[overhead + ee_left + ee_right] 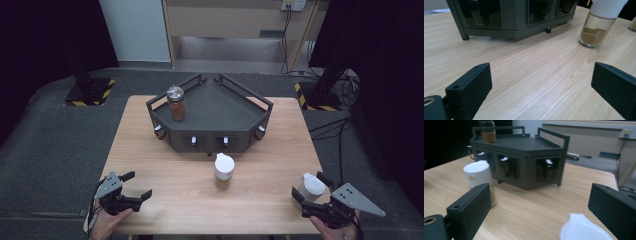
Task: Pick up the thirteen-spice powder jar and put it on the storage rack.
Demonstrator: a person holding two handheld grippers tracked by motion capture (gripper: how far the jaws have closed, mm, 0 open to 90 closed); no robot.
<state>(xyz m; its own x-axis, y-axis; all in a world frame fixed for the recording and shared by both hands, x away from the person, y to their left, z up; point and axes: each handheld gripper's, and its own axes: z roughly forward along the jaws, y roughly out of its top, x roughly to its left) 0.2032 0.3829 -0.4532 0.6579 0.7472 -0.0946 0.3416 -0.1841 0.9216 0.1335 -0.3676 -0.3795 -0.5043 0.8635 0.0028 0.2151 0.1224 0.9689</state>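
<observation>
A dark grey corner rack [220,105] stands at the table's far middle, and a silver-lidded jar of brown spice [176,103] sits on its top left. A white-capped spice jar [224,170] stands upright in front of the rack. A second white-capped jar [311,186] stands near the front right edge, and my right gripper [310,188] is open with its jaws on either side of it. That jar's cap [584,230] sits low between the jaws of the right gripper [540,202]. My left gripper [139,184] is open over bare wood at the front left.
The rack [511,17] has front compartments with white-knobbed containers [505,166] inside. In the left gripper view the middle jar [599,27] stands to the right, beyond the left gripper [541,75]. Bare wood [165,165] lies between the left gripper and the rack.
</observation>
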